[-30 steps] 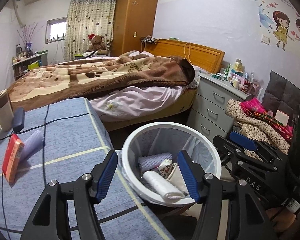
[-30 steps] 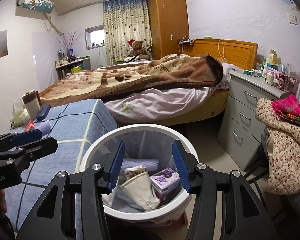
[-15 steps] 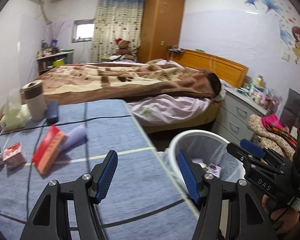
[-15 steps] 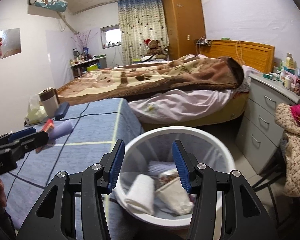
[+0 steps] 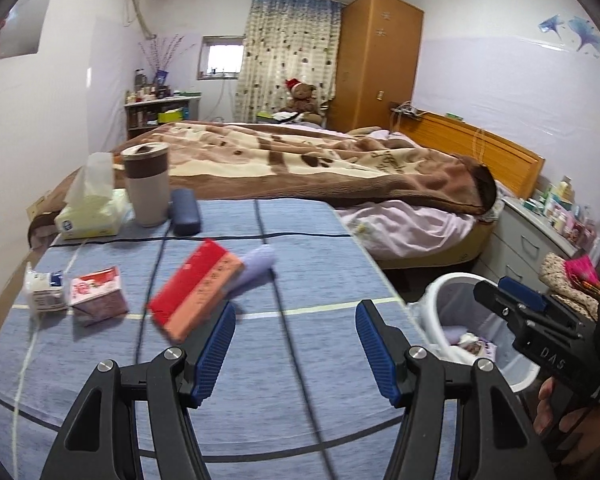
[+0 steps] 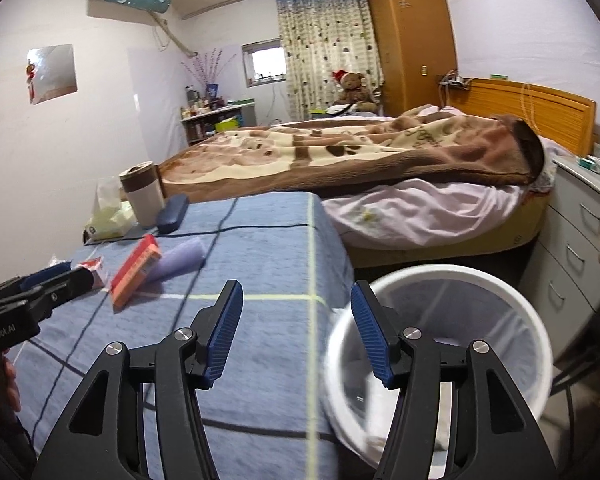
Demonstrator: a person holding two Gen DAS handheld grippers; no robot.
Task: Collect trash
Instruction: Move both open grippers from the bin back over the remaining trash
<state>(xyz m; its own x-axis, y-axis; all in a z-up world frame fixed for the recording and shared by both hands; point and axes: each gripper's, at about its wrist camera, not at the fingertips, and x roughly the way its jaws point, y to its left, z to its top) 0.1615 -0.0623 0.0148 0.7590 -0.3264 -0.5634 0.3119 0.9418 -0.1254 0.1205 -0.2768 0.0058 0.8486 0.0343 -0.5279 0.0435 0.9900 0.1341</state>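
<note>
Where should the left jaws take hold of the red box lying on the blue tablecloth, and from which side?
Probably across the red box's two long edges near mid-length, coming from above and the near side. It lies flat and slanted, one end against the purple roll, so the short span across should fit the open left gripper more easily than its length.

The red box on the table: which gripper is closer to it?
Left. The left gripper hovers just short of the red box; the right gripper hangs further away, by the bin.

1 white bin; 1 red box; 1 purple roll; 2 small cartons; 1 cup; 1 tissue pack.
</note>
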